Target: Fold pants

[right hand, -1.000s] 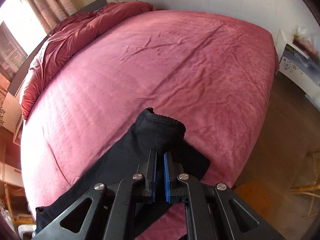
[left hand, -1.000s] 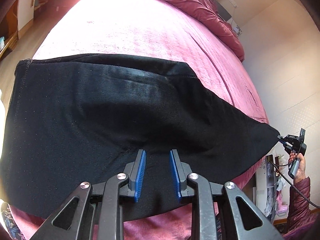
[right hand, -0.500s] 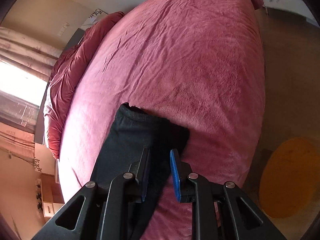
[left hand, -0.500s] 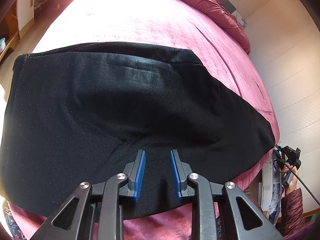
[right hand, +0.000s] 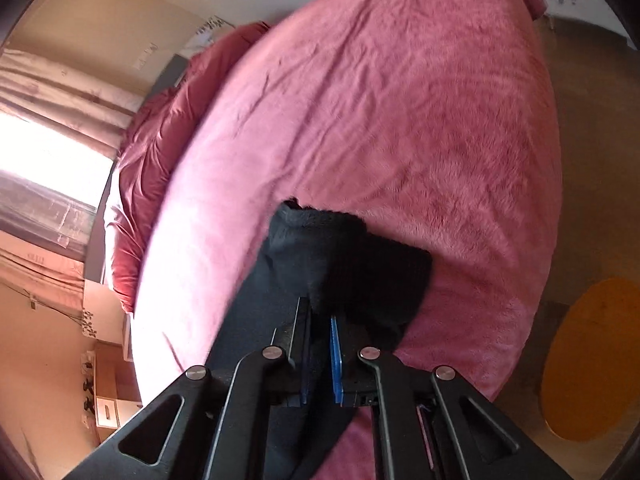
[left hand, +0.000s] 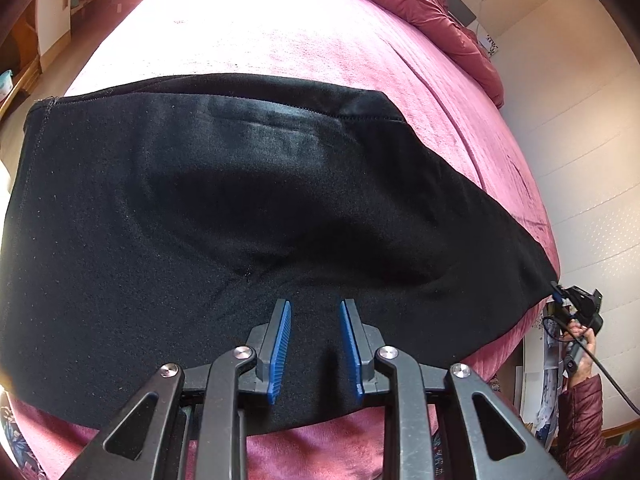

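Observation:
Black pants lie spread across the pink bed, stretched from the near left to the far right edge. My left gripper sits over their near hem. Its blue pads stand a little apart, with a bunched ridge of black cloth between them. At the far right my right gripper, in a person's hand, pinches the pants' tip. In the right wrist view the leg end rests on the bed. The right gripper has its jaws closing tight on that cloth.
A crumpled dark red duvet lies along the head of the bed, also visible as the duvet near the curtained window. An orange round rug lies on the floor beside the bed. Wooden drawers stand at the lower left.
The right gripper dropped and rolled, laying the leg end on the bed; its jaws loosened briefly, then closed again. The left gripper and the cloth under it hardly shifted.

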